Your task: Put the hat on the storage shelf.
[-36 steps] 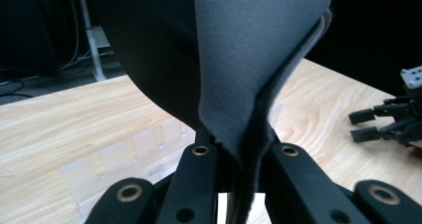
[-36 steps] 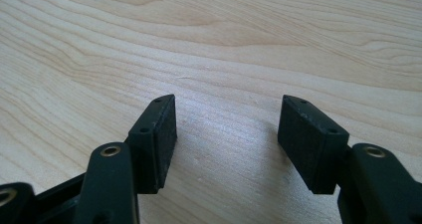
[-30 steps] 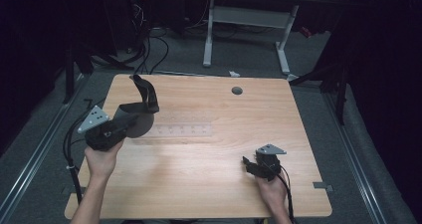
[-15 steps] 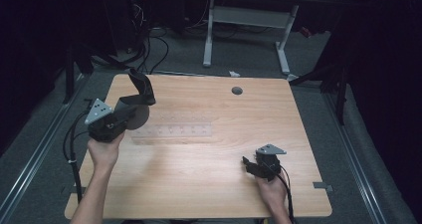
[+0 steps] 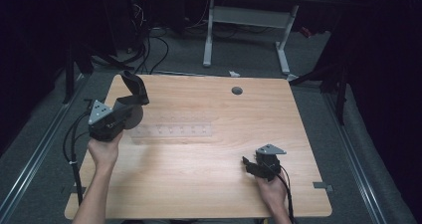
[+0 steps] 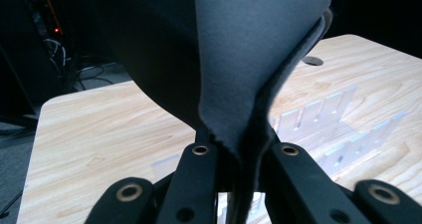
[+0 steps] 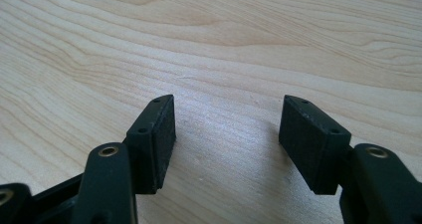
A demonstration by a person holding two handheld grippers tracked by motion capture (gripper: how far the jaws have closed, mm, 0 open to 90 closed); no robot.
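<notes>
- A clear rack (image 5: pixel 171 132) with a row of slots is seen lying on the table (image 5: pixel 209 184); nothing is seen in the slots, and no writing can be read anywhere.
- A dark grey cloth (image 6: pixel 249 50) is pinched between the closed jaws of the left gripper (image 5: pixel 130 112) and is held up, folded, above the table's left side, just beside the rack's left end.
- The right gripper (image 7: pixel 226 129) is rested near the table's front right, well apart from the rack; its jaws are held wide with only bare wood between them.
</notes>
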